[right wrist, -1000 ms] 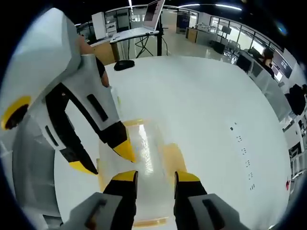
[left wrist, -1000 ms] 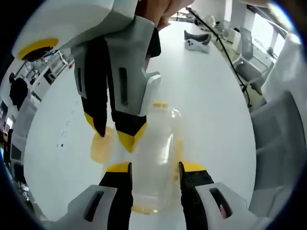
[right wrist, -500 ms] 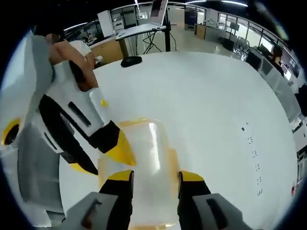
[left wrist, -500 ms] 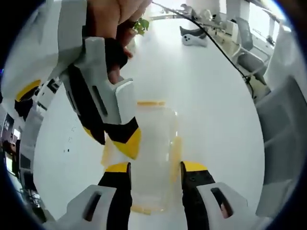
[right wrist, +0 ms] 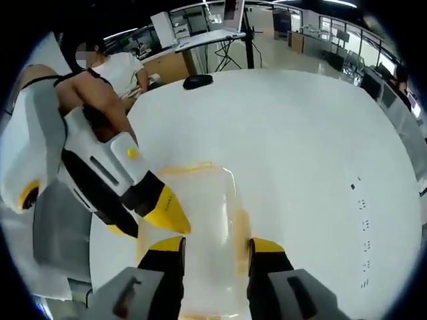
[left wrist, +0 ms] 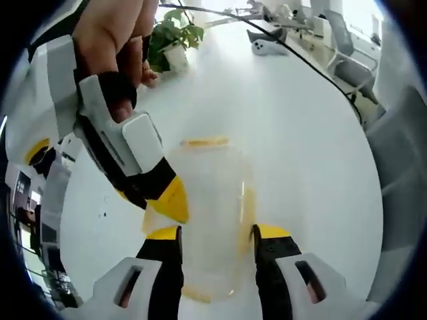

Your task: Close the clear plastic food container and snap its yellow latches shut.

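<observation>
One broad white tabletop (left wrist: 313,133) carries everything here, and the clear plastic food container (left wrist: 213,213) sits on it between the two grippers, lid apparently down. In the left gripper view the left gripper (left wrist: 215,233) has its jaws spread either side of the container's near end without clamping it, while the right gripper (left wrist: 175,200) reaches in from the upper left, its yellow tips at the container's left edge; whether its jaws are parted there I cannot tell. In the right gripper view the right gripper (right wrist: 217,245) likewise straddles the container (right wrist: 203,233) with jaws apart, and the left gripper (right wrist: 167,217) comes in at the left rim. The container looks light, thin-walled and slick, so it would likely skid or flex under a sideways push; pressing on a yellow latch (left wrist: 247,207) while the other gripper steadies the body seems wisest. The left gripper view alone offers a potted plant (left wrist: 175,40) and a game controller (left wrist: 267,45); the right gripper view offers a computer mouse (right wrist: 198,81) instead.
</observation>
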{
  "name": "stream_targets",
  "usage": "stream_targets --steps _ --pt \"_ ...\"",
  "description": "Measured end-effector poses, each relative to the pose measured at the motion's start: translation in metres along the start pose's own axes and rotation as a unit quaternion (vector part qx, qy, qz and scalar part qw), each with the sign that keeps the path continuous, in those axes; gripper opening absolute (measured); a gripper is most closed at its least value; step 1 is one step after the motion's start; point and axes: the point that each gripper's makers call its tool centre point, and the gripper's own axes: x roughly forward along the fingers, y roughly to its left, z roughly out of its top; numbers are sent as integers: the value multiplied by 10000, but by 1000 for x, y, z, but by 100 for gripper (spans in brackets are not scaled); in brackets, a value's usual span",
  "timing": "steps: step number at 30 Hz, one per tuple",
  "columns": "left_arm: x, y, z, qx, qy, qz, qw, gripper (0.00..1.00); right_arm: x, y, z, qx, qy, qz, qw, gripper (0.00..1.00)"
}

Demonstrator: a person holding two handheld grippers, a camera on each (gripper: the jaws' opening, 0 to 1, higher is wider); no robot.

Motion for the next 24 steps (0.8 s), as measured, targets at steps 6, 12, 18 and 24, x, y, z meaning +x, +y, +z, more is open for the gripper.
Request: stream_targets --steps 6,12,18,24 --pt "1 2 -1 -103 -61 90 9999 36 0 -4 0 139 210 124 9996 25" --pt "2 2 -2 -167 1 214 9996 34 2 -3 2 192 490 205 9984 23" --pt "3 3 -2 -176 -27 188 9997 34 4 -4 -5 309 662 380 9966 23" --pt "3 3 -2 -142 -78 244 9996 35 3 -2 -3 204 560 259 9979 25"
